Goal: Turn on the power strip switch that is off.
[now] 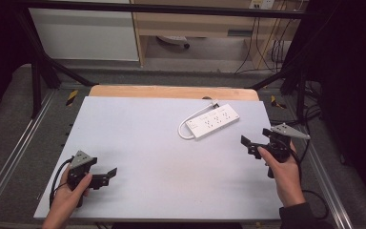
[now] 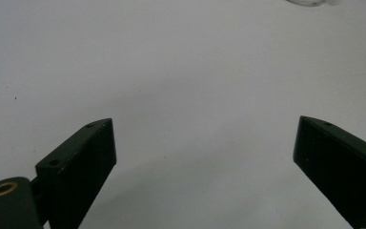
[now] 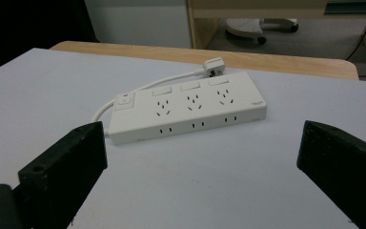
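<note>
Near edge, high view: left tool (image 1: pixel 106 175) held low at the front left corner of the pale grey-white flat surface (image 1: pixel 147 157), jaws apart, nothing between them. The left gripper view confirms it: the two black jaws stand wide over bare board.

Right side, a little farther in: right tool (image 1: pixel 251 146), jaws likewise apart and holding nothing, aimed inward toward the middle of the surface. In the right gripper view the jaws frame the white rectangular plastic power strip (image 3: pixel 190 112), which lies flat ahead of them, well apart, not touched.

Power strip (image 1: pixel 214 120) sits right of centre toward the far half of the surface, set at a slant. Three socket groups on top; red-marked switch (image 3: pixel 124 100) at the near-left end. Its white cord (image 1: pixel 187 125) loops off that end and runs behind the body to a white plug (image 3: pixel 213 65) lying by the far edge, near the bare wooden strip (image 1: pixel 171 91).

Judged step: right tool reaching for the strip. Advice:
- Bring the tool in level and low, jaws kept wide until they straddle the body.
- Take it across the short width, not the length; the long span looks too wide for the jaws.
- Grip near the middle, so it does not tip when lifted.
- Mind the cord: the loop may drag or snag.
- Left tool is free to steady the switch end.
</note>
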`<state>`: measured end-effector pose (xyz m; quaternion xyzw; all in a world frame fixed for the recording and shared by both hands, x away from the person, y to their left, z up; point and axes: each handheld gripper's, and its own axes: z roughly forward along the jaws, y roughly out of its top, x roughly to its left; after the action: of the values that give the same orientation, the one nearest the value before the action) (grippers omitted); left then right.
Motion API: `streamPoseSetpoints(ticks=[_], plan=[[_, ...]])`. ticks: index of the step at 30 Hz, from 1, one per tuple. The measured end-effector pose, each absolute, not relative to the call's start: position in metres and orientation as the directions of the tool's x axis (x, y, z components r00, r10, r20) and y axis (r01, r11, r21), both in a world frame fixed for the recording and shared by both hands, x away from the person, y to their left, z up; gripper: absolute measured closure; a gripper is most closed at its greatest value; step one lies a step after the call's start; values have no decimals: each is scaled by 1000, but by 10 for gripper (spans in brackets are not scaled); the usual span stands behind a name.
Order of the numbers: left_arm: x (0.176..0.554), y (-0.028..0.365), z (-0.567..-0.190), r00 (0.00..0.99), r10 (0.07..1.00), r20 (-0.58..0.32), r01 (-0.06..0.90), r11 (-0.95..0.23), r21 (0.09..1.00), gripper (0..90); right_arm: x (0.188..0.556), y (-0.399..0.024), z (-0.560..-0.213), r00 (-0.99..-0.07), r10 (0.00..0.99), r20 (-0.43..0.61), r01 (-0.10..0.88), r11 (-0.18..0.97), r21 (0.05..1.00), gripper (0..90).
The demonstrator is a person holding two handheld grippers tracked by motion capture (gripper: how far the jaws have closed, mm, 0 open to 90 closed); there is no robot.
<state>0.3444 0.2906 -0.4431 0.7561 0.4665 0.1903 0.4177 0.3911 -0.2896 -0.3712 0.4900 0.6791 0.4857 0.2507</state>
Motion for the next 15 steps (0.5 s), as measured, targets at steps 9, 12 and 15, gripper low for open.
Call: streamPoseSetpoints(ticks=[9, 12, 15], plan=[[341, 291, -442, 489, 866, -104, 548, -212, 809, 71, 380, -294, -392, -398, 908, 134, 422, 51, 905, 33], [340, 291, -442, 486, 868, -103, 549, -211, 809, 71, 377, -294, -401, -402, 905, 138, 426, 51, 903, 35], [340, 291, -442, 484, 869, -104, 551, -210, 808, 70, 375, -292, -411, -404, 904, 138, 437, 59, 898, 40]])
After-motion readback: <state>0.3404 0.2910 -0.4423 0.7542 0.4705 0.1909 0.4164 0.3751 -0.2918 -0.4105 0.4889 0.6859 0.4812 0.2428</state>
